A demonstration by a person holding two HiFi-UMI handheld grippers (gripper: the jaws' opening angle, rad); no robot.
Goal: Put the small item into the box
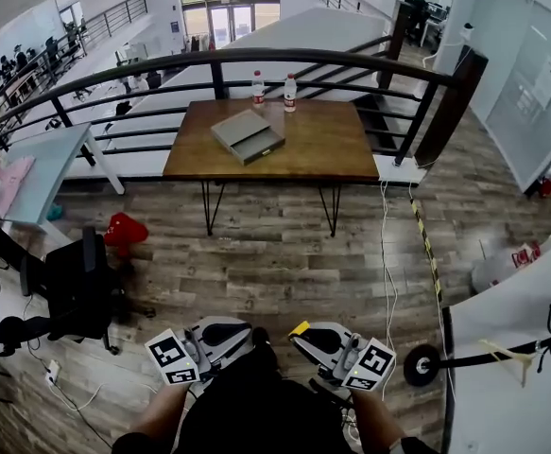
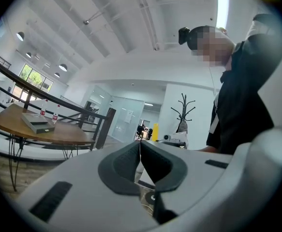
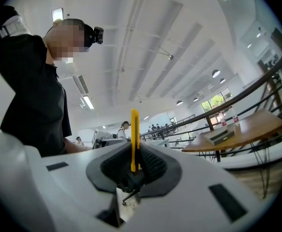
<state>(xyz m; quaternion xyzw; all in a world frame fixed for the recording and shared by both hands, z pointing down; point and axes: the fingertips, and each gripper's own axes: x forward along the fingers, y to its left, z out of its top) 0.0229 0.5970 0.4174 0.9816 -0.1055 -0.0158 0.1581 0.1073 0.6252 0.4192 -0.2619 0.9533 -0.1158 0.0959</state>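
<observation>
— What does your left claw hold?

— Nothing. My left gripper (image 2: 140,154) has its two dark pads (image 2: 123,166) pressed together, and there is nothing between them. In the head view it sits low, a little left of the middle, close to my body.

— And further to the right?

— In the upper middle of the head view stands the wooden table (image 1: 327,145), well apart from me across the plank floor (image 1: 275,263). On it lies the grey box (image 1: 247,135), flat and open. Behind the box are two bottles (image 1: 258,88) with red labels, just beside the dark railing (image 1: 218,78).

— Where is the small thing, then?

— In my right gripper (image 3: 135,153), low and right of the middle in the head view. Its jaws are clamped on the small yellow item (image 3: 134,129). It is bright yellow, thin and flat. The right gripper view shows it edge-on, as a narrow upright strip that rises above the ribbed pads, with its lower end gripped between them. In the head view only a small yellow corner shows at the jaw tips.

— Is it near the box?

— No. The box is at the right side of that view, on the table, well apart from it.
</observation>
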